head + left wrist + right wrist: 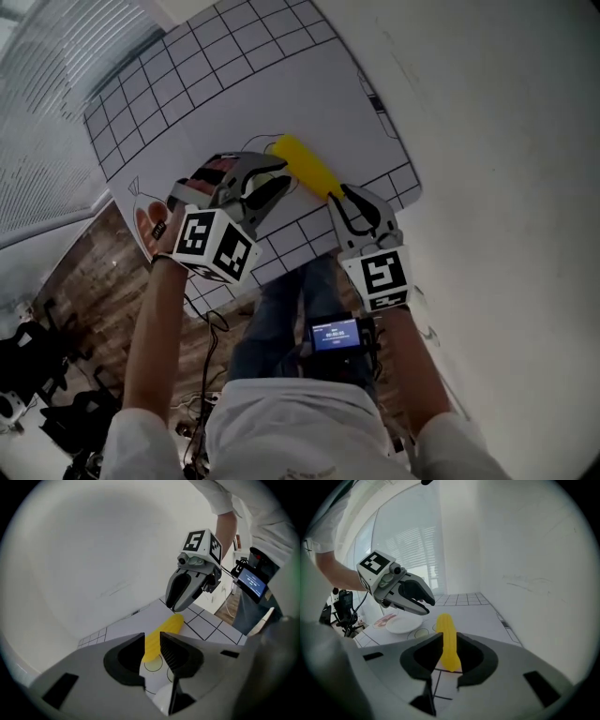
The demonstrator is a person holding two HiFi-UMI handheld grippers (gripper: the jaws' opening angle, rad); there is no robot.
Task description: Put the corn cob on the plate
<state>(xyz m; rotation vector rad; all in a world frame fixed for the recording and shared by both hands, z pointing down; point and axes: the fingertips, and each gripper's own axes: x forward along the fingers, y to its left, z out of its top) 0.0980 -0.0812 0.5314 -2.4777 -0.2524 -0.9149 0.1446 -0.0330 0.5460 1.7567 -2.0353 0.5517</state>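
Closest in is the person's white shirt (300, 422), with a small blue-lit screen (336, 335) at the waist. Beyond it both arms reach out over a gridded white mat (234, 84) on the white bench (487, 169).

Straight ahead of the right hand-held gripper (339, 199) lies the corn cob (305, 167), flat on the mat. Its long axis runs away along that gripper's own line, with the near end at the jaw tips and the far end pointing toward the left hand-held gripper (281, 176). It is bright yellow, a blunt cylinder with rounded ends and faint ridges along its length.

The right jaws stand a narrow way apart, the cob's near end showing in the gap, not pinched. The left jaws are likewise narrowly parted and hold nothing; the cob lies beyond them, slanting off to their right.

Beneath the left hand-held gripper, left of the cob as the right one faces it, sits a round white plate (403, 624).
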